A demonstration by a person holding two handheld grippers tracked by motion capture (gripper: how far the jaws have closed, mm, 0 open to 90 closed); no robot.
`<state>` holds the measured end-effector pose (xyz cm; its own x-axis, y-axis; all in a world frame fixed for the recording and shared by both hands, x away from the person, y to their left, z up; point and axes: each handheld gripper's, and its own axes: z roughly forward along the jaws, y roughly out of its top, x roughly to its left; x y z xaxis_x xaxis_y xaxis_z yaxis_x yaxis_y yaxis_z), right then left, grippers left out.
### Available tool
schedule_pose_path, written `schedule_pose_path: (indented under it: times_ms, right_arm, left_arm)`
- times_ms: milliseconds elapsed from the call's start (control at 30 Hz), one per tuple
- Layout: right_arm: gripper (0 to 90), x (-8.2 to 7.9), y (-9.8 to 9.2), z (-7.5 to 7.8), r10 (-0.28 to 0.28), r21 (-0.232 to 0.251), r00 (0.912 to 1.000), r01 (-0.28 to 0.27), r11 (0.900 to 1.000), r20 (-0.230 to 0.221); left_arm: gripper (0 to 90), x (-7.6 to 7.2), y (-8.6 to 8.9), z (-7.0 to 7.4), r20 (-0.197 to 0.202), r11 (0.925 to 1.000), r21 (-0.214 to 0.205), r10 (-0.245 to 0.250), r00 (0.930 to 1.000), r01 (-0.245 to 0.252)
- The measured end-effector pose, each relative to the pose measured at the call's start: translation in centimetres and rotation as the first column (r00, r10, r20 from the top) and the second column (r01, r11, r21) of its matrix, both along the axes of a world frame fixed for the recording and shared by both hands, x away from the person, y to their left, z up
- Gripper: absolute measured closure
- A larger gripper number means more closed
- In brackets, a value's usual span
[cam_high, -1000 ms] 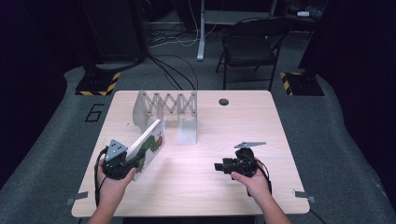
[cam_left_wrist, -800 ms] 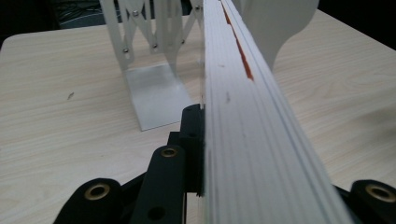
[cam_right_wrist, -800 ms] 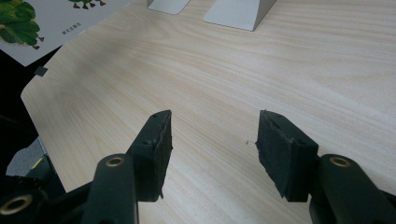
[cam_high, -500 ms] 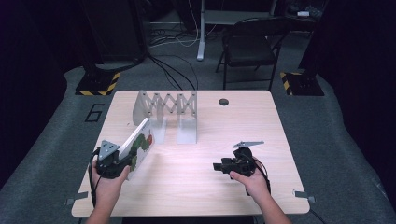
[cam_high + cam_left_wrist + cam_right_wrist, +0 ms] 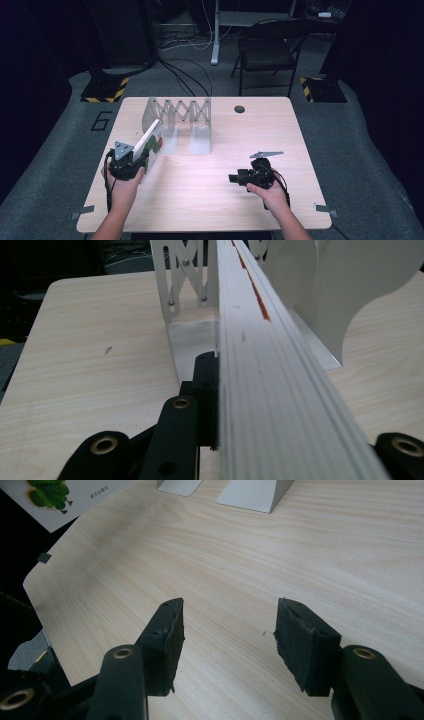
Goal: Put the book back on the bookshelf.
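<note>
Currently the left gripper (image 5: 131, 162) is pinching a white book (image 5: 148, 142) by its lower end; jaws clamped on its sides, page edge facing up in the left gripper view. The book tilts toward 1 o'clock, its far end just beside the metal accordion rack (image 5: 181, 119) on the table (image 5: 200, 200). Right gripper (image 5: 227, 630) at 4 o'clock from the rack: jaws spread, nothing between them, hovering over bare wood.

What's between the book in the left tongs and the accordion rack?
Nothing visible. The book, clamped in the left tongs, points at the rack, with bare table between them.
</note>
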<state>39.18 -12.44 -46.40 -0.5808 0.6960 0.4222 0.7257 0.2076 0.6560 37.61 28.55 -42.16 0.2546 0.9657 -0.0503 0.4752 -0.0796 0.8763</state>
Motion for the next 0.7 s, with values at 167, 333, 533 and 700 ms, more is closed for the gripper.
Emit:
schedule_pose_path:
  times_ms: [167, 333, 533, 700]
  right_arm:
    - [45.0, 0.0, 0.0, -0.1, 0.003, -0.001, 1.0, -0.003, 1.0, -0.002]
    - [45.0, 0.0, 0.0, -0.1, 0.004, -0.002, 1.0, -0.004, 1.0, -0.003]
    - [45.0, 0.0, 0.0, -0.1, 0.003, 0.0, 1.0, -0.003, 1.0, -0.006]
    - [45.0, 0.0, 0.0, -0.2, 0.003, 0.0, 0.9999, -0.003, 1.0, -0.01]
  left_arm:
    - [75.7, 1.4, 0.0, 0.0, 0.015, 0.9993, -0.017, 0.032, 0.9994, -0.032]
    - [75.8, 2.4, -0.2, -0.4, 0.018, 0.9988, -0.015, 0.047, 0.9987, -0.046]
    - [75.8, 3.8, -0.5, -1.0, 0.005, 0.9975, -0.027, 0.065, 0.9979, -0.065]
    - [75.8, 4.6, -0.9, -1.6, 0.015, 0.9966, -0.023, 0.079, 0.9968, -0.079]
